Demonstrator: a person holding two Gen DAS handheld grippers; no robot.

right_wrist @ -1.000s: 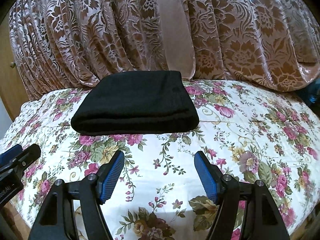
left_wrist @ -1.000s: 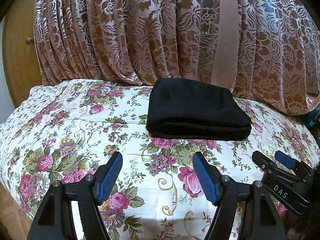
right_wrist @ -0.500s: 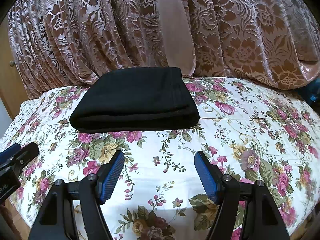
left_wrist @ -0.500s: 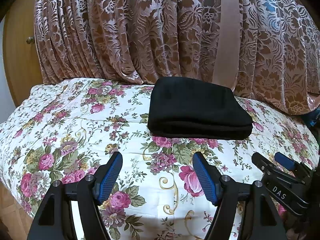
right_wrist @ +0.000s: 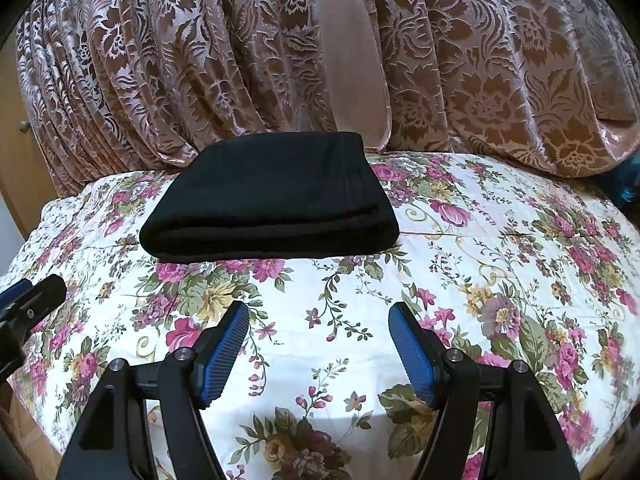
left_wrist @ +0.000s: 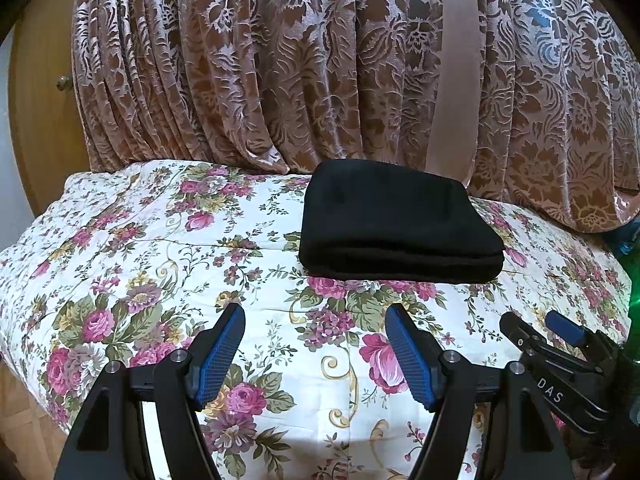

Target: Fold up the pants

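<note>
On floral-quilted bed [left_wrist: 168,264], against brown patterned velvet curtain [left_wrist: 280,60]: folded black fabric pants [left_wrist: 396,224].

Near bed's front edge, well short of pants: left hand-held gripper [left_wrist: 316,354] and right hand-held gripper [right_wrist: 319,352], both spread wide, pinching nothing, seemingly hovering.

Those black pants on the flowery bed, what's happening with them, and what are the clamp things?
A person holds a two-finger gripper in each hand to fold the black pants. The pants lie in a neat folded stack on the floral bedspread, near the patterned curtain. Nothing is touching them: the left gripper and right gripper both hover open and empty in front of the stack. The folding looks finished.
</note>
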